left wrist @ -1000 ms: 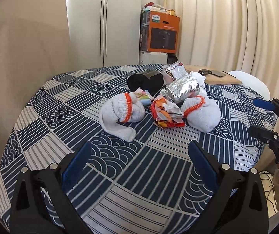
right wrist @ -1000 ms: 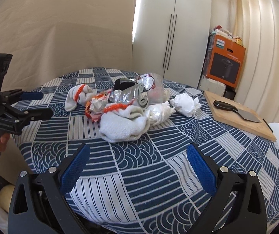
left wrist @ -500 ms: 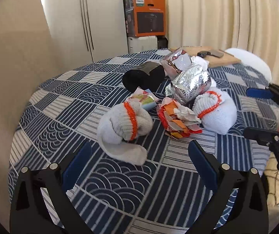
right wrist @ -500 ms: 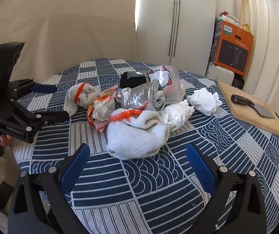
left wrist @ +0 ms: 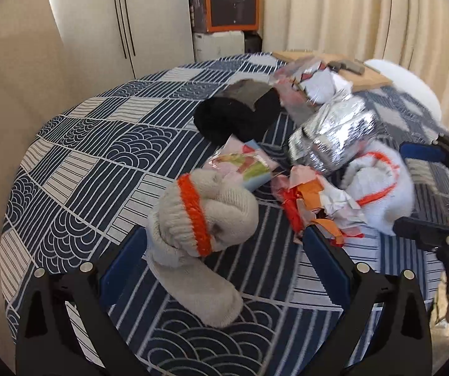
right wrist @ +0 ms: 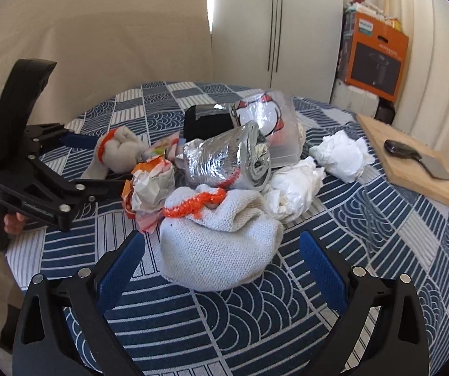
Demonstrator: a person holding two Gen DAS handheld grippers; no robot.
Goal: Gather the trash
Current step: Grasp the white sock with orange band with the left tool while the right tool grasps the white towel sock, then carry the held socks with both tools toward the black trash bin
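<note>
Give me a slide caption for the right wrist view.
Open right tongs approach a white sock fronting a trash pile on the patterned tablecloth, left tongs alongside.

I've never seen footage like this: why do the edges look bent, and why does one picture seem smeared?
Both views are fisheye, so the round table bulges and dark corners frame each picture. The left wrist view is motion-blurred, most on the foil wrapper and cutting board. The right wrist view is sharp; daylight glints off the foil wrapper.

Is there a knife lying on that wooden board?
Yes, a dark-handled knife lies flat on the wooden board at the table's far right edge.
</note>
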